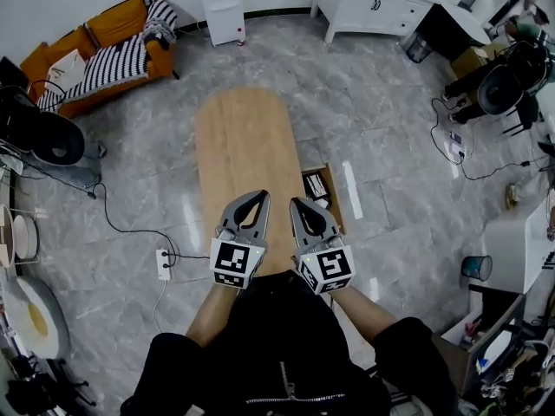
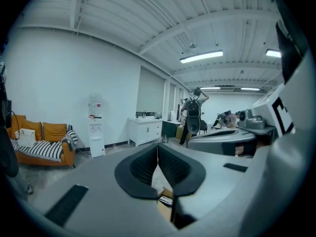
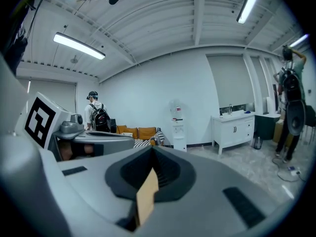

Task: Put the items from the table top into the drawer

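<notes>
**Left gripper** (image 1: 260,198) (image 2: 158,147): jaws pressed together at the tips, nothing between them. Held level above the near end of the desk, close to the person's body.

**Right gripper** (image 1: 297,203) (image 3: 152,150): jaws likewise pressed together and empty. The tan sliver in its own view is the desk seen through the gap below the tips. It sits just beside the left gripper, touching nothing.

**Desk** (image 1: 241,141): long, rounded, light wood. The top shows bare, with no loose item visible on it.

**Drawer** (image 1: 337,208): pulled open on the desk's right side, near the right gripper.

**Items** (image 1: 316,185): lying inside the drawer, dark and pale, flat-looking. They are too small in view to name or count.

**Status, judged:** transfer appears complete, with the drawer left open.

**Hazards, judged:**
- If the drawer is to be pushed shut, an item standing above the rim could catch under the desk top and jam.
- A push from closed tips placed off-centre on the front could skew the drawer.
- Both grippers sit close together, so a careless reach could knock one against the other.

**Surroundings:** grey tiled floor (image 1: 390,146); orange sofa (image 1: 104,46) well apart.
</notes>
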The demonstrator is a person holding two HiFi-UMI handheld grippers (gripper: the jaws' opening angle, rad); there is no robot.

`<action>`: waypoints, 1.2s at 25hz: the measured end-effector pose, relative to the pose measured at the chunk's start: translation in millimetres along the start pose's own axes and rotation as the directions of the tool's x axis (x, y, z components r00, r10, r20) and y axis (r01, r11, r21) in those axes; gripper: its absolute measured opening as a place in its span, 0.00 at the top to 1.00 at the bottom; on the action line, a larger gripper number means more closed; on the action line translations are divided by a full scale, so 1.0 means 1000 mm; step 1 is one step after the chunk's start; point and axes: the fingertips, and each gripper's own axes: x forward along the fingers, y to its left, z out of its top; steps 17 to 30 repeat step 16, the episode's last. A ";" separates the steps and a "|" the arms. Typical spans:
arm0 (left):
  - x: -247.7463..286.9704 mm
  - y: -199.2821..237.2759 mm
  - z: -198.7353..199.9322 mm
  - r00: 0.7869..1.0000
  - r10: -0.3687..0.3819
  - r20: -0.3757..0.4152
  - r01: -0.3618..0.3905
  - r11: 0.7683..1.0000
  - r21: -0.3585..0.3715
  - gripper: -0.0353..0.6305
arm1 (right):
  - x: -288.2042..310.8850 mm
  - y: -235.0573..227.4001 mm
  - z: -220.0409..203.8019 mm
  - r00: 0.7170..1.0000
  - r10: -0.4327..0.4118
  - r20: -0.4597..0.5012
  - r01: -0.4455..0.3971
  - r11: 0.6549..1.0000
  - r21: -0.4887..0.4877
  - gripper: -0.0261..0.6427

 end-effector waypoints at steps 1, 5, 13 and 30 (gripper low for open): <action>-0.001 0.000 -0.001 1.000 0.003 -0.003 -0.003 1.000 -0.004 0.93 | -0.001 -0.001 0.000 1.000 0.000 0.000 0.000 1.000 0.002 0.95; -0.001 0.000 -0.006 1.000 0.004 -0.009 -0.005 1.000 -0.020 0.93 | -0.001 0.001 0.001 1.000 0.015 -0.005 -0.015 1.000 -0.010 0.95; 0.003 -0.002 -0.009 1.000 -0.010 -0.012 0.010 0.999 -0.033 0.93 | 0.002 0.005 0.000 0.999 0.030 -0.015 -0.030 1.000 -0.009 0.95; -0.003 -0.005 -0.021 1.000 -0.005 -0.027 0.004 0.999 -0.050 0.93 | -0.006 0.006 -0.009 0.999 0.026 -0.029 -0.026 1.000 -0.002 0.95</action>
